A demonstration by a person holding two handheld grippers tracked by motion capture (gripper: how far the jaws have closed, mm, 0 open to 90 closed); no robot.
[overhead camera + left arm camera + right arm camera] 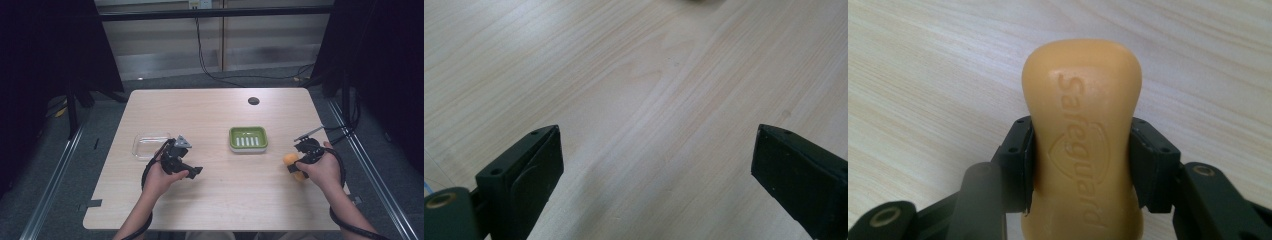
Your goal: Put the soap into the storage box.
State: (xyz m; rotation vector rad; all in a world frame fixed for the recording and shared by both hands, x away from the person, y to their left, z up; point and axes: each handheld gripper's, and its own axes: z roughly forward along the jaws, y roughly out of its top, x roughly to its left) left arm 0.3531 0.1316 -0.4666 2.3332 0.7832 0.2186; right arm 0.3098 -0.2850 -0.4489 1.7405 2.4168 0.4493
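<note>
An orange bar of soap stamped with a brand name sits between the jaws of my right gripper, whose pads press on both its sides. In the high view the soap shows at the right of the table, under my right gripper. A green soap dish with white slots lies to its left, near the table's middle. My left gripper hovers at the left with its jaws wide apart; in the left gripper view they frame bare wood.
A clear plastic container lies beside my left hand. A dark round grommet marks the far part of the wooden table. Cables trail from both grippers, and black curtains hang at both sides.
</note>
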